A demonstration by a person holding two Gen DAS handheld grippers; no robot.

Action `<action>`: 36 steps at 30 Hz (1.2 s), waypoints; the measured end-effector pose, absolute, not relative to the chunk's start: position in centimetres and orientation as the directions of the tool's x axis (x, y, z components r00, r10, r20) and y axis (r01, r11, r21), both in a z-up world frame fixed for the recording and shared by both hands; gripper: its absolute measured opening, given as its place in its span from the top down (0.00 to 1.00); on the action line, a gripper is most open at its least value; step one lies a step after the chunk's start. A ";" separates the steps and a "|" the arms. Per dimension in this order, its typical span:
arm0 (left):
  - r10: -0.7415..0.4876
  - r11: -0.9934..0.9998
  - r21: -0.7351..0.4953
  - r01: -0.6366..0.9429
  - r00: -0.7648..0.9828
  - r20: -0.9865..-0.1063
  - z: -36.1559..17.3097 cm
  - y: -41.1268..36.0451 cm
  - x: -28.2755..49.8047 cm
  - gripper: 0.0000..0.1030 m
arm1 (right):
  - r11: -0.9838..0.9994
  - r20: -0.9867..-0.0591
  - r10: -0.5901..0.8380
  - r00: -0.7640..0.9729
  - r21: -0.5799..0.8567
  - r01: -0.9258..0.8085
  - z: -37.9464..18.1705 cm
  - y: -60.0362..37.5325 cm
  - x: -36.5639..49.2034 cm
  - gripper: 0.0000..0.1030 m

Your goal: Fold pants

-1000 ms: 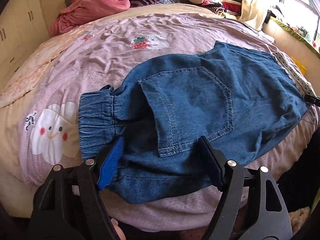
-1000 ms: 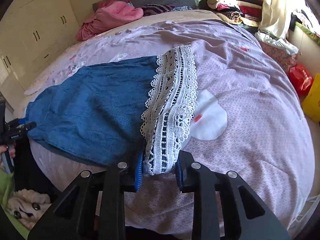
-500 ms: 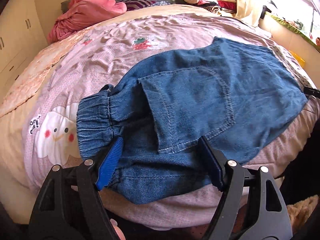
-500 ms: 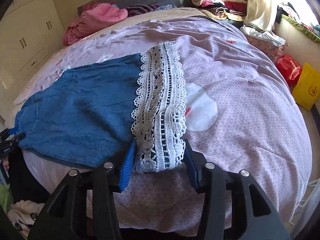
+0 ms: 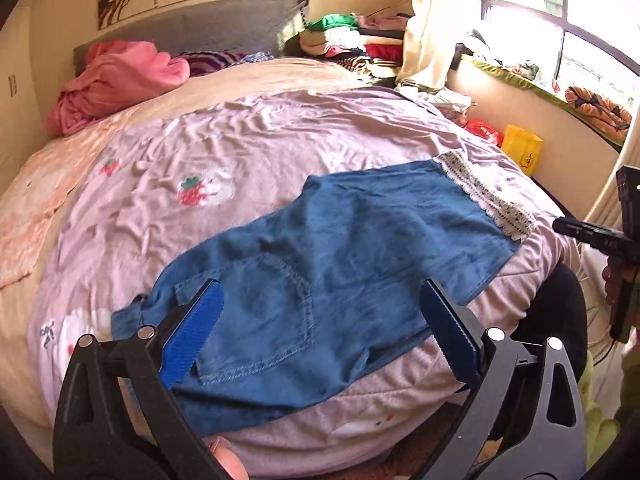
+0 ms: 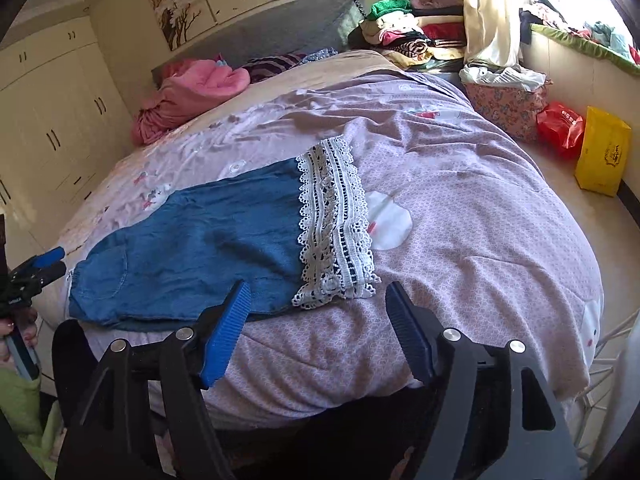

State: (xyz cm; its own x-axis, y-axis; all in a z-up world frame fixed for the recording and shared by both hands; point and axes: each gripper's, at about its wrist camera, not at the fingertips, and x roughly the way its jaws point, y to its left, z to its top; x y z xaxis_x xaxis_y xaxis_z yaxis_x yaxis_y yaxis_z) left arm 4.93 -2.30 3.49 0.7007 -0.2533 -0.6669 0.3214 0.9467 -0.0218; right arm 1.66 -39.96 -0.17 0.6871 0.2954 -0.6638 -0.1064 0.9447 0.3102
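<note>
The blue denim pants lie folded lengthwise on the lilac bed cover, pocket side up. Their white lace hem points toward the right side of the bed. My left gripper hovers above the waist end, its jaws opening wide, with nothing pressed between the blue pads. My right gripper sits just short of the lace hem; its jaws are opening too and its pads are off the cloth. Each gripper shows at the edge of the other's view: the left gripper and the right gripper.
A pink blanket is bunched at the headboard. A clothes pile sits at the bed's far right corner. A yellow bag and a red bag stand on the floor by the window wall. Wardrobes line the left.
Both grippers have let go of the pants, spread their jaws and drawn back and up from the bed. The lace hem has dropped flat out of the right gripper.
</note>
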 end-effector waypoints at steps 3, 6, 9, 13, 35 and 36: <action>-0.282 0.932 -0.008 0.363 0.709 -0.646 5.0 -4.4 6.2 0.10 | 0.941 -0.664 0.304 0.683 0.322 -0.105 -0.5 -39.5 1.5 0.31; -0.304 0.917 0.007 0.400 0.709 -0.637 6.0 -6.5 7.8 0.10 | 0.935 -0.662 0.316 0.679 0.340 -0.103 -0.8 -39.1 1.7 0.31; -0.317 0.904 0.018 0.427 0.697 -0.644 6.4 -9.0 9.6 0.10 | 0.928 -0.659 0.323 0.680 0.362 -0.089 -1.1 -39.1 2.0 0.31; -0.369 0.871 -0.002 0.491 0.652 -0.663 5.9 -12.5 12.1 0.10 | 0.920 -0.651 0.315 0.691 0.389 -0.052 -1.5 -39.6 2.3 0.31; -0.465 0.698 -0.090 0.710 0.355 -0.811 -1.4 -24.6 26.8 0.11 | 0.868 -0.674 0.372 0.639 0.497 0.019 -5.3 -40.2 7.0 0.40; -0.463 0.692 -0.099 0.715 0.335 -0.821 -1.9 -25.0 27.3 0.14 | 0.870 -0.675 0.367 0.640 0.492 0.020 -5.4 -40.2 7.2 0.45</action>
